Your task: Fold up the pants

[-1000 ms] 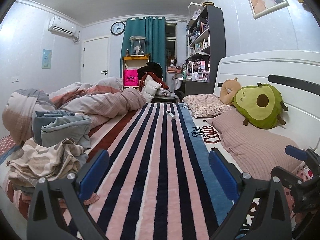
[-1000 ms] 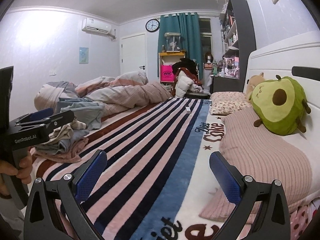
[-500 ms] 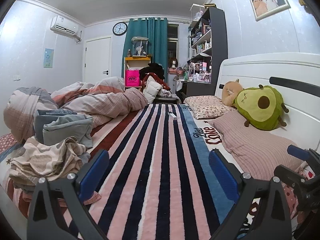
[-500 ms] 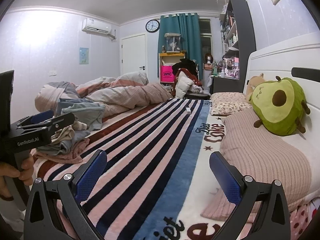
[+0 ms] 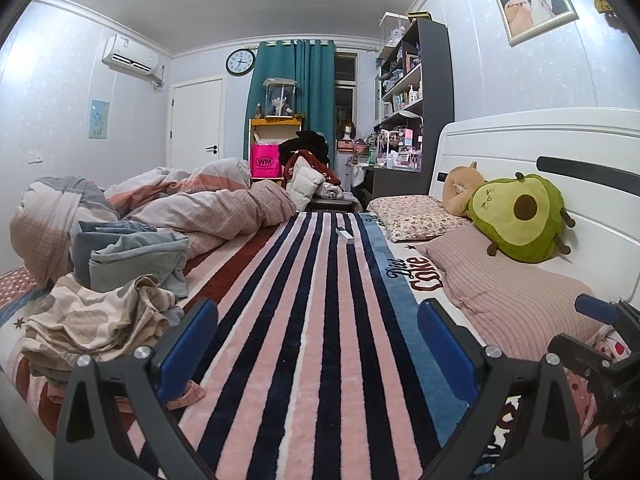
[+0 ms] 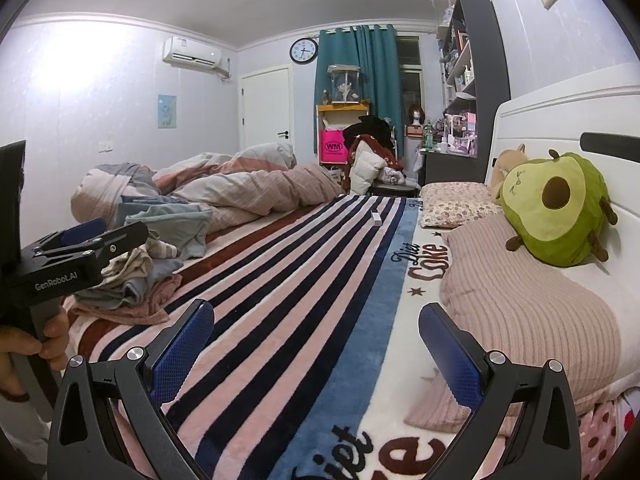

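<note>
A heap of loose clothes lies at the bed's left side: a cream patterned garment point(image 5: 92, 320) in front and grey-blue garments point(image 5: 132, 254) behind it; the same heap point(image 6: 132, 272) shows in the right wrist view. I cannot tell which piece is the pants. My left gripper point(image 5: 318, 336) hovers open over the striped blanket point(image 5: 320, 300), just right of the heap, holding nothing. My right gripper point(image 6: 316, 338) is open above the blanket's blue band, empty. A hand point(image 6: 24, 348) holds the left gripper's handle at the left edge of the right wrist view.
A bunched duvet point(image 5: 192, 208) fills the far left of the bed. Pillows point(image 5: 508, 292), an avocado plush point(image 5: 520, 216) and the white headboard point(image 5: 520, 140) line the right side. A small white remote point(image 5: 345, 235) lies mid-blanket. Shelves point(image 5: 412, 100) and a chair of clothes point(image 5: 312, 176) stand beyond.
Both cameras have shifted slightly; the left view has tilted up a little. Both grippers stay open and empty, and the clothes have not moved.
</note>
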A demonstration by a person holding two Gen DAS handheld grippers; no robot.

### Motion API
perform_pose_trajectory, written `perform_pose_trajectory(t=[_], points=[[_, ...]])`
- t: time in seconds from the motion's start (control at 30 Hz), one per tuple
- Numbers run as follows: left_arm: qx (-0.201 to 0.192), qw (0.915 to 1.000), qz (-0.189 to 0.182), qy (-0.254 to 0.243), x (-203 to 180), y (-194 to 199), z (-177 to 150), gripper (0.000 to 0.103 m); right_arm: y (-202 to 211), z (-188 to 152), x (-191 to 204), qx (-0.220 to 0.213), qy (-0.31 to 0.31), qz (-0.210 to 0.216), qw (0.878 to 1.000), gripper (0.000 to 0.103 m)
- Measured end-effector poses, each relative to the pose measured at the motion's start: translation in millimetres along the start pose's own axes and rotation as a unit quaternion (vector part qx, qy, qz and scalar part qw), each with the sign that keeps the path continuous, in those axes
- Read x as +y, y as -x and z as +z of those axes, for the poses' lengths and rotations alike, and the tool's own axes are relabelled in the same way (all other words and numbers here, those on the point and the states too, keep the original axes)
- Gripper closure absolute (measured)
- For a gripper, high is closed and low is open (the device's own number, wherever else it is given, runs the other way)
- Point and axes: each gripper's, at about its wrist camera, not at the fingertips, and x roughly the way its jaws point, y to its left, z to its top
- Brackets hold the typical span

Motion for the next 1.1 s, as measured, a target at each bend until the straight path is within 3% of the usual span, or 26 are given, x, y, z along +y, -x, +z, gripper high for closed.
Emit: perform_pose_trajectory(t=[1.1], points=[[0.001, 0.9999, -0.017, 0.001, -4.0, -11.1, 1.1, 0.001, 1.7, -4.4, -2.8, 0.002, -0.007, -0.001, 1.0, 0.001]])
